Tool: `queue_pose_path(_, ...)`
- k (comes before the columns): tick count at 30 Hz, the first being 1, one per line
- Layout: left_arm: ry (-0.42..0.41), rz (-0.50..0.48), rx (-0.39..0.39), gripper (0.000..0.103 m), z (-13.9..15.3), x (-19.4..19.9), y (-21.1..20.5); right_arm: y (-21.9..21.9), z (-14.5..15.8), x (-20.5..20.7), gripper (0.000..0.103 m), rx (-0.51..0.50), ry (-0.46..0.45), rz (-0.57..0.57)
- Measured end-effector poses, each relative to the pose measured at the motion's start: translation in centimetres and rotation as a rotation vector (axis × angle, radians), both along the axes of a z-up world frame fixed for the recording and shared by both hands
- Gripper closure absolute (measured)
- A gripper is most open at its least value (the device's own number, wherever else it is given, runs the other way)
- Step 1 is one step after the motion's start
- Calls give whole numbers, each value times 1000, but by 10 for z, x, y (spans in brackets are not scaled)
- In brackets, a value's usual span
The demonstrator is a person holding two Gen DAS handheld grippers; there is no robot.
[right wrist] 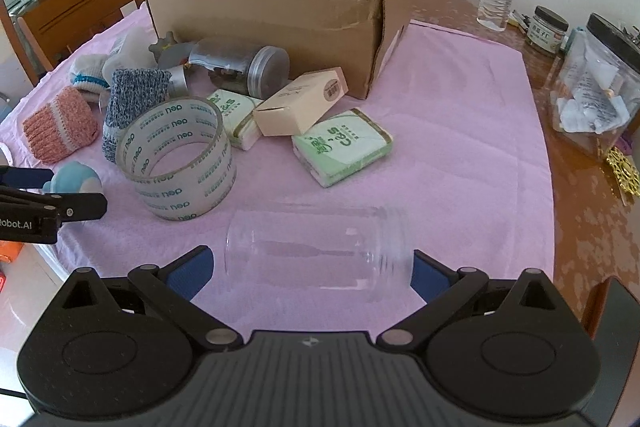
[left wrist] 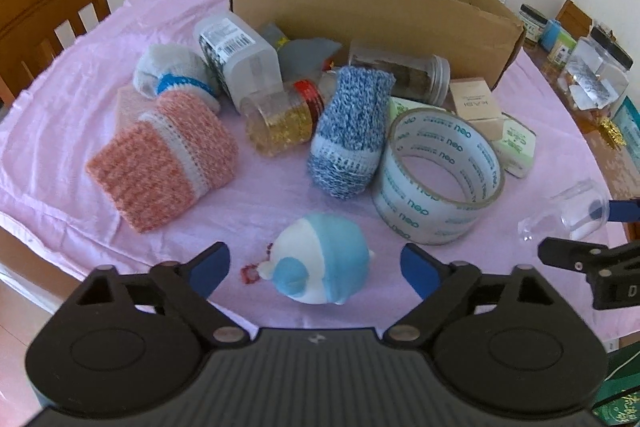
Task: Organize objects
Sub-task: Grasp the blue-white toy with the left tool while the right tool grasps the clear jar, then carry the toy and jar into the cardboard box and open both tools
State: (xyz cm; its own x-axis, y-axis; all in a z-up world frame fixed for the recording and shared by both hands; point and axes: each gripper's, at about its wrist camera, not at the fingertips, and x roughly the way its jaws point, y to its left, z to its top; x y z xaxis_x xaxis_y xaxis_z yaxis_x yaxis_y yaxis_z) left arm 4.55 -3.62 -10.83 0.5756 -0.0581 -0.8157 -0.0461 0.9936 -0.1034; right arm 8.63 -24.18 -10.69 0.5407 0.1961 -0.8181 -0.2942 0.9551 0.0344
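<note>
Only the right wrist view shows both tissue packs [right wrist: 343, 146] whole.

Matt brown cardboard box [right wrist: 280, 27]; glossy clear plastic jar [right wrist: 316, 251]; shiny tape roll [right wrist: 180, 163]; rough knitted socks [left wrist: 160, 163]; soft pink cloth [right wrist: 460, 147].

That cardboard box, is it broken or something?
A bit. The cardboard box has a ragged, torn top edge along its front wall and a creased, crumpled front corner. It stands upright on the pink cloth, and no flaps show on top.
</note>
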Motion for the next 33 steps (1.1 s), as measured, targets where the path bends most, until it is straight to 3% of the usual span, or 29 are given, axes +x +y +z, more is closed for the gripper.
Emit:
queue_pose_path(8, 2, -24, 14, 31, -4, 4, -4, 6, -4, 9, 0, -21, 12, -28)
queue_pose_path(14, 8, -53, 20, 35, -2, 5, -3, 7, -8, 13, 0, -30, 31, -82)
queue_pose_path(19, 14, -82, 25, 46, -1, 6, -2, 7, -8, 17, 10, -29, 63, -102)
queue_pose_path(33, 52, -194, 12, 49, 21, 18, 4, -1, 16, 32, 10, -47, 72, -44)
